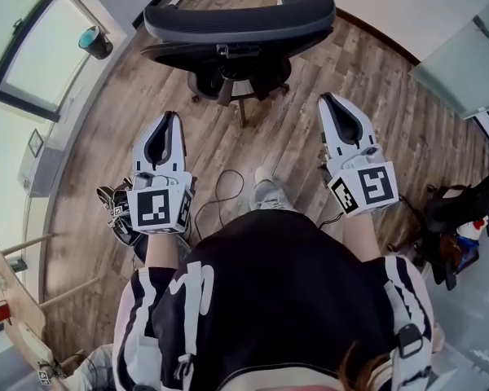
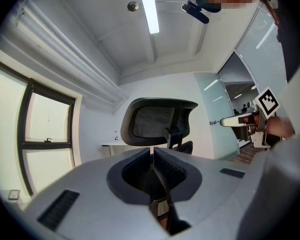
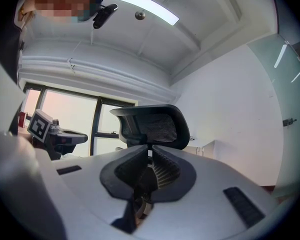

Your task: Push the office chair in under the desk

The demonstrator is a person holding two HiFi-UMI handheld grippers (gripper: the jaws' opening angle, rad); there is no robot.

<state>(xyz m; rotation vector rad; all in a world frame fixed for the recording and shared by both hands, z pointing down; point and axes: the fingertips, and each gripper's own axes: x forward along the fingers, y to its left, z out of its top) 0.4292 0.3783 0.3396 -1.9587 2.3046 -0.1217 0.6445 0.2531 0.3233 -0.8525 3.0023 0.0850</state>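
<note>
A black mesh-backed office chair (image 1: 240, 23) stands ahead of me on the wood floor, its back toward me. Both gripper views look level at that backrest (image 2: 157, 122) (image 3: 152, 126). My left gripper (image 1: 174, 116) is shut and empty, short of the chair and to its left. My right gripper (image 1: 328, 98) is shut and empty too, short of the chair on its right. Neither touches the chair. A white desk edge (image 2: 112, 146) shows behind the chair in the left gripper view; another desk corner (image 3: 205, 145) shows in the right gripper view.
A window wall (image 1: 20, 47) runs along the left, with a small bin (image 1: 95, 42) beside it. A cable (image 1: 220, 194) lies on the floor near my foot. Bags and clutter (image 1: 460, 222) sit at the right. A glass partition (image 2: 220, 119) stands at the right.
</note>
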